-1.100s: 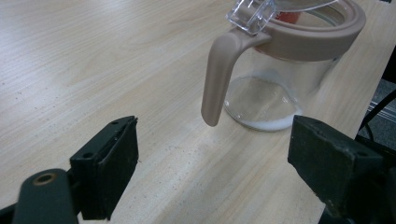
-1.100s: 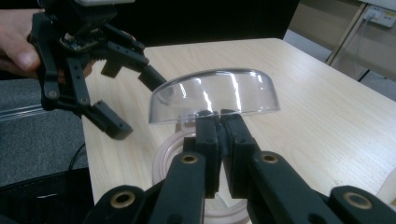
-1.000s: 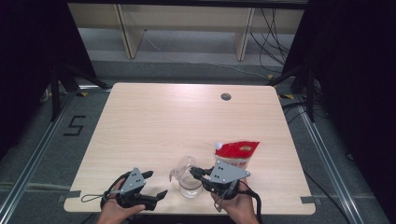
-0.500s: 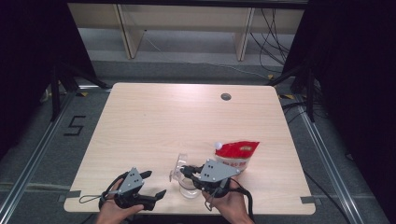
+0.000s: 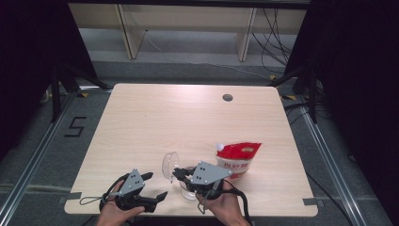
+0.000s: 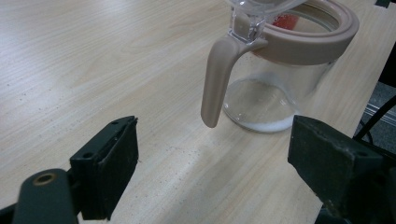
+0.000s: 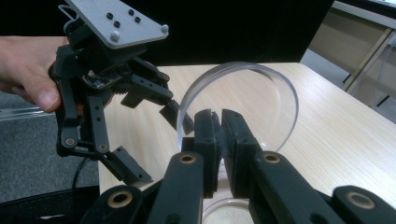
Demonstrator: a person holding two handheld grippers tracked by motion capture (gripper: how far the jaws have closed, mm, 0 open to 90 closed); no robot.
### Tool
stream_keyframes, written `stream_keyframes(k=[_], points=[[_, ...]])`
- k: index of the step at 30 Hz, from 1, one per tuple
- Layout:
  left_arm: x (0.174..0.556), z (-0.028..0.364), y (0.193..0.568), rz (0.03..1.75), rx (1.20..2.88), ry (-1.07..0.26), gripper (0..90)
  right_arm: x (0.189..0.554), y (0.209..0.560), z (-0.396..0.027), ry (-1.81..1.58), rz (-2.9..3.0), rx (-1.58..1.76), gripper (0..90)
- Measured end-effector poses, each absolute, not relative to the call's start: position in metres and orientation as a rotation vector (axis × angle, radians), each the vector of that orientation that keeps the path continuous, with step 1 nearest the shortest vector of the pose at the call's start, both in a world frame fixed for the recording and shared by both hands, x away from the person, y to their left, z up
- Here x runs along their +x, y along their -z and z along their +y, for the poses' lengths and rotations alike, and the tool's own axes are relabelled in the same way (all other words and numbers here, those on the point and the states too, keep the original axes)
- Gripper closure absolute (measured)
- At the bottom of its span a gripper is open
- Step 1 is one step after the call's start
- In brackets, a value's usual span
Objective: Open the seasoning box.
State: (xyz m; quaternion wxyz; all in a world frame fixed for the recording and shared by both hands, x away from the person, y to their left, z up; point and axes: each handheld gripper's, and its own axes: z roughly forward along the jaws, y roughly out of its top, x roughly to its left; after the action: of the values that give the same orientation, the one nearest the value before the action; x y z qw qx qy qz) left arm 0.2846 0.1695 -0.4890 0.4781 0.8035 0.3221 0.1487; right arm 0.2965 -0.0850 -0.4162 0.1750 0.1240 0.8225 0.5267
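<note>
At table's near edge: clear jar (image 6: 275, 88), beige rim, whitish residue perhaps; right tool (image 7: 219, 140) clamps hinged lid (image 7: 261, 107); left tool (image 6: 210, 172) wide open.

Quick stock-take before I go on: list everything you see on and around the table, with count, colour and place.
jar: one, clear glass with beige rim and handle, near table edge, some white powder at its bottom
lid: one, clear, round, hinged open and standing upright at the jar's rim
pouch: one, red and white with a white cap, right of the jar
table: one, light wood, with a dark round hole near the far edge
shelf unit: one, pale, behind the table
left hand-held gripper: black, jaws open, left of the jar
right hand-held gripper: black, jaws shut on the lid
</note>
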Motion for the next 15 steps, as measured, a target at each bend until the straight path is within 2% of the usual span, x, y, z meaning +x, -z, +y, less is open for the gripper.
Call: stream_keyframes(k=[6, 15], points=[[0.284, 0.17, 0.489, 0.789, 1.971, -0.362, 16.1, 0.297, 0.42, -0.098, -1.521, 2.331, 0.374, 80.8], [0.285, 0.169, 0.49, 0.783, 1.987, -0.365, 16.1, 0.296, 0.435, -0.134, -1.577, 2.287, 0.437, 65.6]])
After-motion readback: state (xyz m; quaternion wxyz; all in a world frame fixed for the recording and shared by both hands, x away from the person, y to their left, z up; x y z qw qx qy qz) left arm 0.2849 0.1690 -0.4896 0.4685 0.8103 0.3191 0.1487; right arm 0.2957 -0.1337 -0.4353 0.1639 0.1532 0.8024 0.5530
